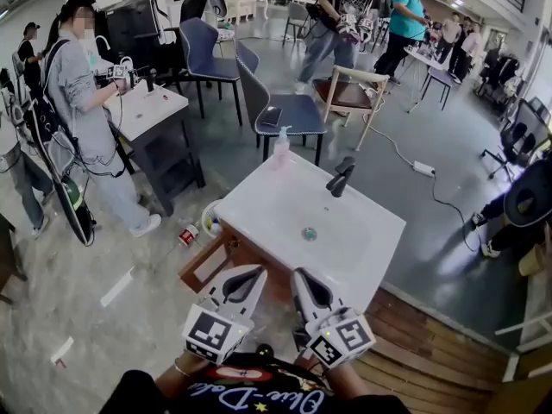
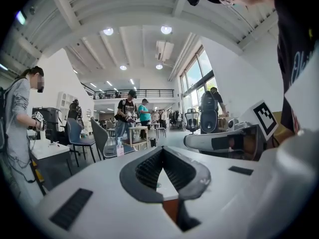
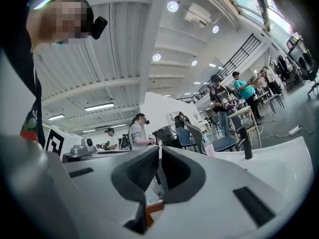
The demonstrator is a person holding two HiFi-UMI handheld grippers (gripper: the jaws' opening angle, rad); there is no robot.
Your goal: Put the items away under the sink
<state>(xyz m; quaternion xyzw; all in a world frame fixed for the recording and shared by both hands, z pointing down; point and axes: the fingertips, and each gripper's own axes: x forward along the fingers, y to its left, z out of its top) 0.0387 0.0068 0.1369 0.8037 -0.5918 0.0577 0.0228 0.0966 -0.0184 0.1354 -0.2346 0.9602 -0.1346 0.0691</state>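
Soap bottle stands across the sink from the right gripper.

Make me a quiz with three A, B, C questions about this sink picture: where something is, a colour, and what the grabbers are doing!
1. Where does the pink bottle stand? A inside a bucket; B on the sink's far corner; C on a shelf.
2. What colour is the faucet? A black; B gold; C red.
3. How are the left gripper and right gripper? A wide open; B holding bottles; C shut, empty.
Answers: 1 B, it stands at the white top's far corner; 2 A, it shows dark against the white basin; 3 C, each gripper view shows jaws together, nothing between.
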